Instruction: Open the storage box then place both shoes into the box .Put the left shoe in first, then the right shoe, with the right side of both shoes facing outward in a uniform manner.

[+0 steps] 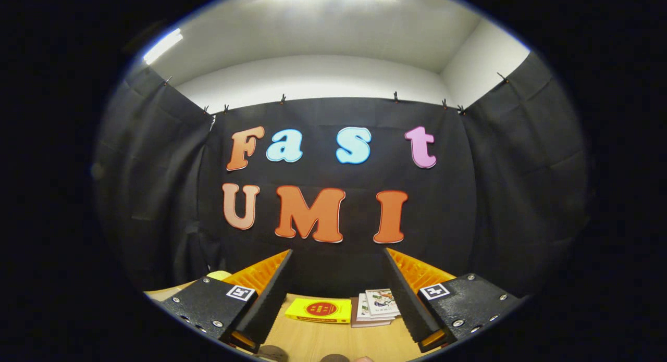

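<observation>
The tool (337, 258) is held level, fingers apart and empty, above the desk (333, 341). The box isn't found yet, I judge; tilt down before reaching.

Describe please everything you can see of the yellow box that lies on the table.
The yellow box is flat and rectangular, cardboard by its look, with a round red mark on its top face. It lies flat on the wooden table, beyond the fingers of the open claw and seen through the gap between them. Nothing grips it. Beside it lies a small stack of booklets, close by; whether they touch I cannot tell.
</observation>
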The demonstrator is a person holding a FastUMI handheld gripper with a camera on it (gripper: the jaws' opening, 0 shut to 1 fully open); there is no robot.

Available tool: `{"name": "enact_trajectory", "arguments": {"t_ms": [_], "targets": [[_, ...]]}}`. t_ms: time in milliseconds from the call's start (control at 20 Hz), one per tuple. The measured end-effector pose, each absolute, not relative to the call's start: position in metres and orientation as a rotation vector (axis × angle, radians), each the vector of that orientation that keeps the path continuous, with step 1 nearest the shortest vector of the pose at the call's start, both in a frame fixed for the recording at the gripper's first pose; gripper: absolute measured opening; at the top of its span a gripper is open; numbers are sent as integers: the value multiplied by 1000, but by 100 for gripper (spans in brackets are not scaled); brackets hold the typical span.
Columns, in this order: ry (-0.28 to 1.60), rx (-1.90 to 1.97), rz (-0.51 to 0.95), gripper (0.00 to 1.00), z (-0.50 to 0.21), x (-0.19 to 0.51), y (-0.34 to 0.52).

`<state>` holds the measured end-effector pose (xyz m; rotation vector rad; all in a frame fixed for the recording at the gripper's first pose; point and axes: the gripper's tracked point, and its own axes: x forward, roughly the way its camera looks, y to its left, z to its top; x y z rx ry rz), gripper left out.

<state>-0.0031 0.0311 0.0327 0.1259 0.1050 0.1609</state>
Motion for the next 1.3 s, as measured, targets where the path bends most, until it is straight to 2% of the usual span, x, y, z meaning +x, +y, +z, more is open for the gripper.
{"name": "enact_trajectory", "arguments": {"t_ms": [450,1300], "targets": [[464,310,410,98,-68,-27,122],[1162,531,830,96,-219,-149,310]]}}
